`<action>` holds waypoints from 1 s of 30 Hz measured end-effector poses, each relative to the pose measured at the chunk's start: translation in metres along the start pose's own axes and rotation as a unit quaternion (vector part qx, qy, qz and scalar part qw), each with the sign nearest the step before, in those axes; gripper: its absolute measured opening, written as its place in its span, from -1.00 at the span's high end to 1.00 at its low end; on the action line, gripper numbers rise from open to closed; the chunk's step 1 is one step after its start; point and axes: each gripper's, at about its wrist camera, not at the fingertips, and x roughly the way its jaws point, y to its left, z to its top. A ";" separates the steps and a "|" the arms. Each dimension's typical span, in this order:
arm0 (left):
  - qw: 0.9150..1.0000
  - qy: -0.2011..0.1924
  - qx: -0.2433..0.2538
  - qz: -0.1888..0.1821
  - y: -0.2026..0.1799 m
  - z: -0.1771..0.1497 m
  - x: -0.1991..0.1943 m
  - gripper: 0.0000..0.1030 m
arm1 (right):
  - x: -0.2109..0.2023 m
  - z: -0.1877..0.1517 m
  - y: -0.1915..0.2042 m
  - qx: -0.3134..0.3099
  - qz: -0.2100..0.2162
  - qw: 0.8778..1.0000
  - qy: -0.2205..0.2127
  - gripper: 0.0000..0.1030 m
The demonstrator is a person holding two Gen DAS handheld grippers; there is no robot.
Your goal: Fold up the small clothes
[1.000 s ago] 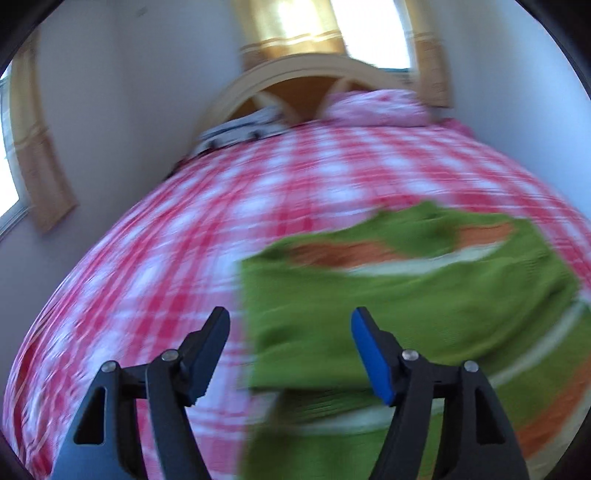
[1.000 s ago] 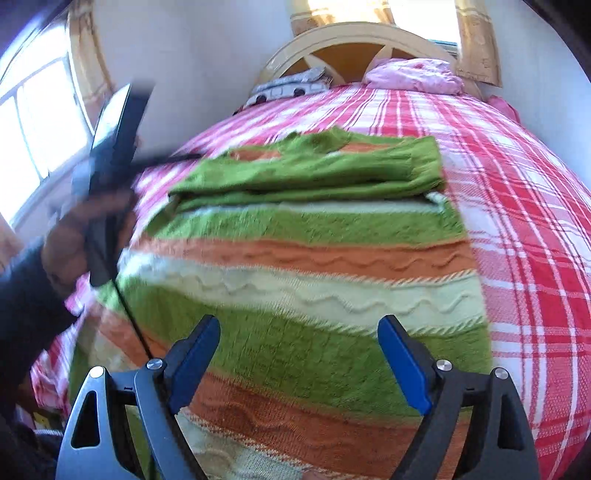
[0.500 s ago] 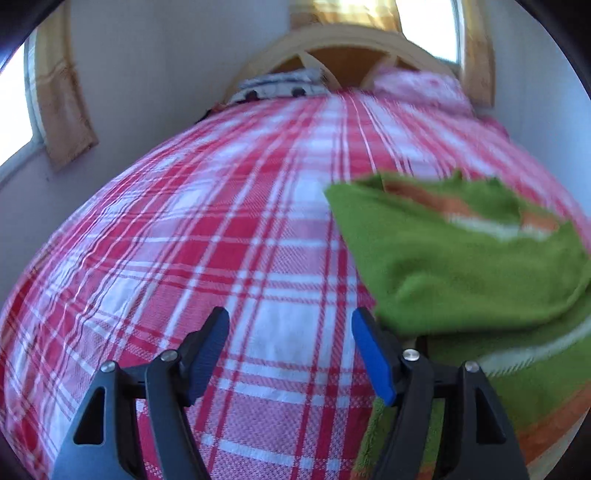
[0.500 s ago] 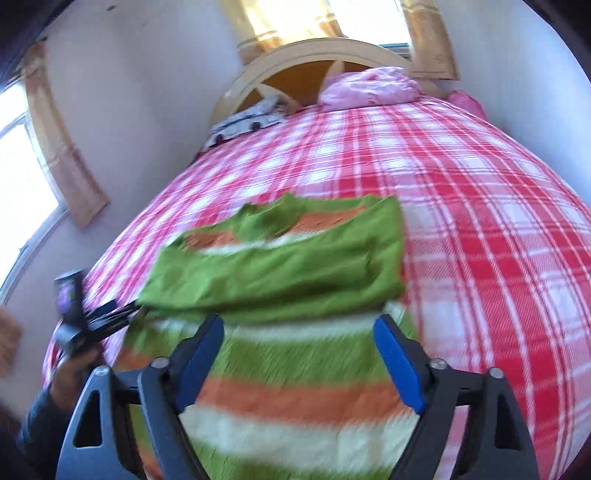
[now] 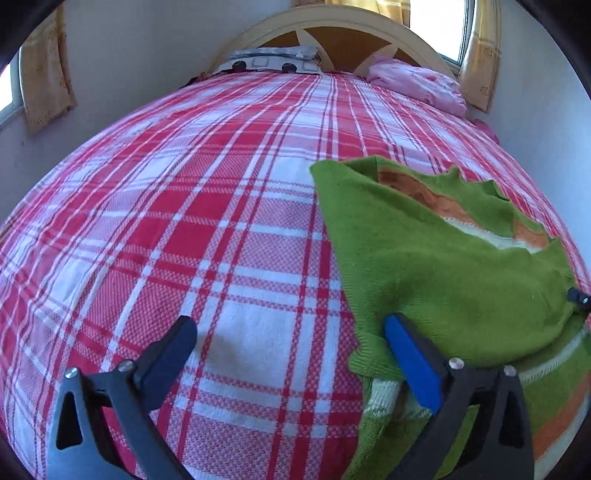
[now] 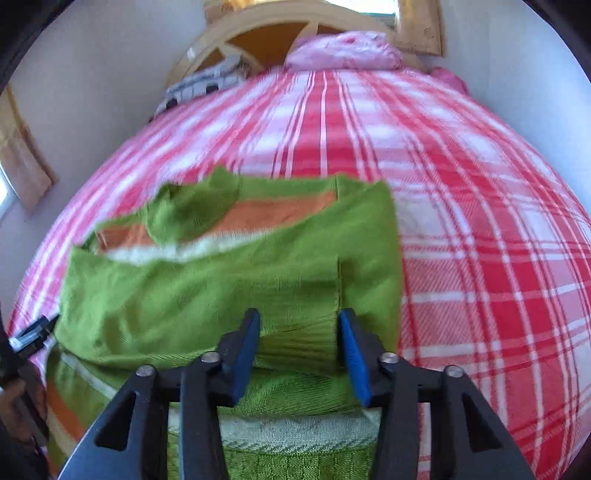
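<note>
1. Sweater (image 5: 443,280): knitted, green with orange and cream stripes, lying flat on the bed toward its foot end; sleeves folded across the body. This is the landmark for all entries below.
2. Bedspread (image 5: 207,221): red and white plaid, under the sweater and showing on every side of it.
3. Left gripper (image 5: 291,350): at the sweater's left edge, jaws opening and spread wide. The blue-padded finger lies over the sweater's folded edge, the black finger over bare bedspread; nothing is pinched.
4. Right gripper (image 6: 297,350): over the sweater's right half, above the folded sleeve; jaws closing, narrowed, with a ridge of green knit between the pads. Whether the pads press it yet cannot be told.
5. Pink pillow (image 6: 347,51): well beyond the sweater, at the headboard (image 5: 332,22).
6. Grey patterned pillow (image 5: 273,61): beyond the sweater, left of the pink one.
</note>
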 end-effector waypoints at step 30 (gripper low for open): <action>0.999 -0.012 0.047 0.000 -0.015 -0.011 -0.010 -1.00 | 0.018 -0.009 0.060 -0.060 0.008 0.998 0.010 -0.22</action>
